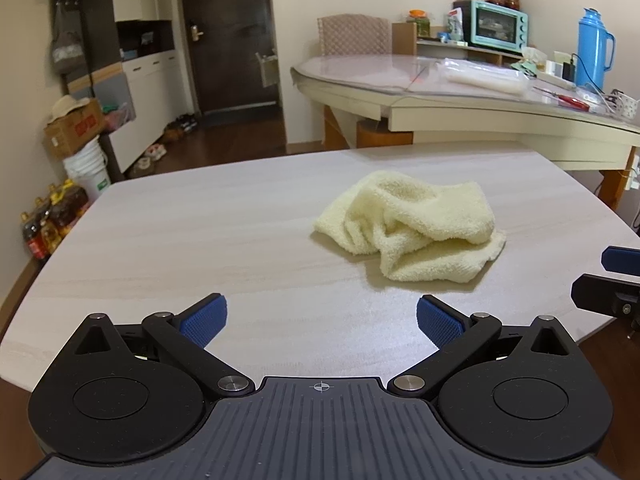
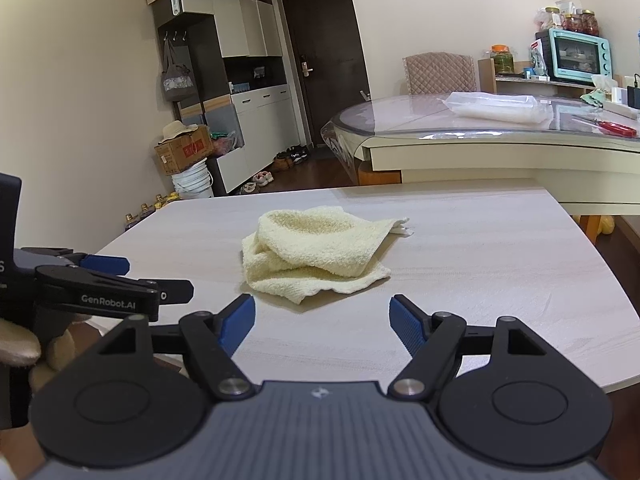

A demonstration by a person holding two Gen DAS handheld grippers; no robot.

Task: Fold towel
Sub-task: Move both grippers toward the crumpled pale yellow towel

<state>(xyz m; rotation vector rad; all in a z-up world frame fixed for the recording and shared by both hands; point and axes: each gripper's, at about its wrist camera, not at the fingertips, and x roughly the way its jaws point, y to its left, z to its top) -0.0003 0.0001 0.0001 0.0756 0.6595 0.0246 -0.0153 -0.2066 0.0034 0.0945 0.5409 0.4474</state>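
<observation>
One crumpled towel (image 1: 408, 226) lies on the table (image 1: 200, 240), ahead of two gripper pairs with fingers spread.

The left gripper (image 1: 322, 322) holds its two blue-padded fingers (image 1: 206, 320) wide apart and empty, with the pale yellow towel ahead of them and slightly toward the right finger, apart from both. The right gripper (image 2: 322, 320) also has its two fingers (image 2: 408, 328) spread and empty; the towel (image 2: 316, 254) sits just beyond them, nearer the left finger, not touching. Bare table lies between the fingers and the cloth, with nothing in the way. Beyond the towel stands a second table (image 1: 480, 116) carrying one blue thermos (image 1: 594, 46), one teal oven (image 1: 498, 24) and one pair of red scissors (image 1: 572, 101); a dark door (image 1: 230, 36) stands farther back.
</observation>
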